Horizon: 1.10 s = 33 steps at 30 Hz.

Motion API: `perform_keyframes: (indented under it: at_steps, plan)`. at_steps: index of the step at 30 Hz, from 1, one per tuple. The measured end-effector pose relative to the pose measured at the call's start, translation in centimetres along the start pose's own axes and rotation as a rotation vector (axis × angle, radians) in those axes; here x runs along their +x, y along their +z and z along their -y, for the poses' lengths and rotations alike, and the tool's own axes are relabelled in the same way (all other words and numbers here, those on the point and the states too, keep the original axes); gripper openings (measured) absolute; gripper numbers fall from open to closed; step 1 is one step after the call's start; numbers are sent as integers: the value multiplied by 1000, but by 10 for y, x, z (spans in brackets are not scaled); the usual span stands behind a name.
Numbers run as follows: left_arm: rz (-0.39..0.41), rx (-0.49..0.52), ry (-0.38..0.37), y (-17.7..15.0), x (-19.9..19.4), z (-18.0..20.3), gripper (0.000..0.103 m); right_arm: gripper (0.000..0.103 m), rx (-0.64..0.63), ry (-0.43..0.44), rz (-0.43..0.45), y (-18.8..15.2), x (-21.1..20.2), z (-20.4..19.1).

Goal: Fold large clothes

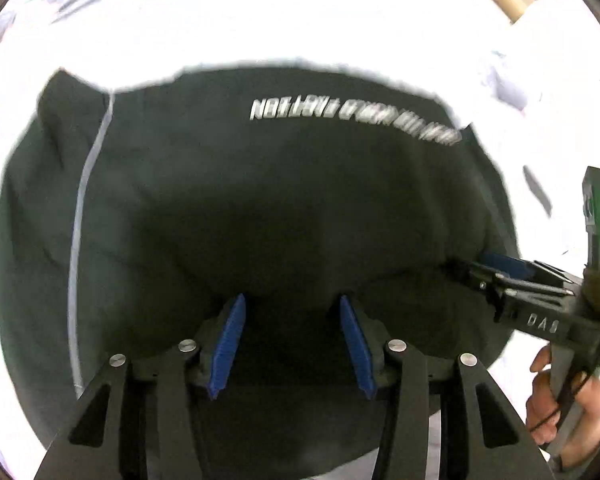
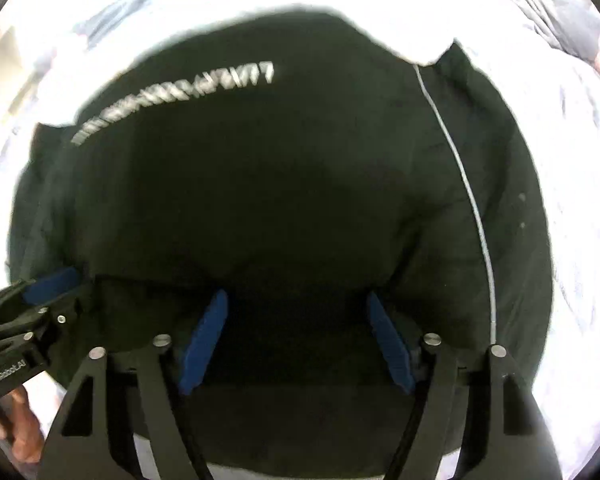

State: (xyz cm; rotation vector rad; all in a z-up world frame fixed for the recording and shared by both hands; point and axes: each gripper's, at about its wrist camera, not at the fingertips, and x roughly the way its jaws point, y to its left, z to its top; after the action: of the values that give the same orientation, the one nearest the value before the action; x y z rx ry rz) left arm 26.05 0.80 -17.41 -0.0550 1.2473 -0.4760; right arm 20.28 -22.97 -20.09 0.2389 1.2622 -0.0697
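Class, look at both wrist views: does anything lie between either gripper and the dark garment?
Nothing visible does. The left gripper and right gripper are both open directly over the dark garment, with only its fabric between their pads.

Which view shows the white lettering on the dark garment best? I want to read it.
The left wrist view: the white lettering is larger there and some letters resolve, though blurred. In the right wrist view it smears into illegible streaks.
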Motion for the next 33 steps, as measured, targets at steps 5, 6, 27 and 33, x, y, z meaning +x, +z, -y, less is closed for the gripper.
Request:
perform_keyframes:
  at_steps: [5,6,27,33]
  plan:
    - [117,-48,-18,43,-29,-13,51,74,-25,18,162,38,-49,-6]
    - [114,-71,-14,52,-24,-20,51,74,-20,15,174,48,-48,-6]
    - [33,-138,-35,36,-13,-90,60,87,197,196,32,61,-11,55]
    - [100,-184,-64,-9,-76,-124,60,87,191,134,99,19,-67,88]
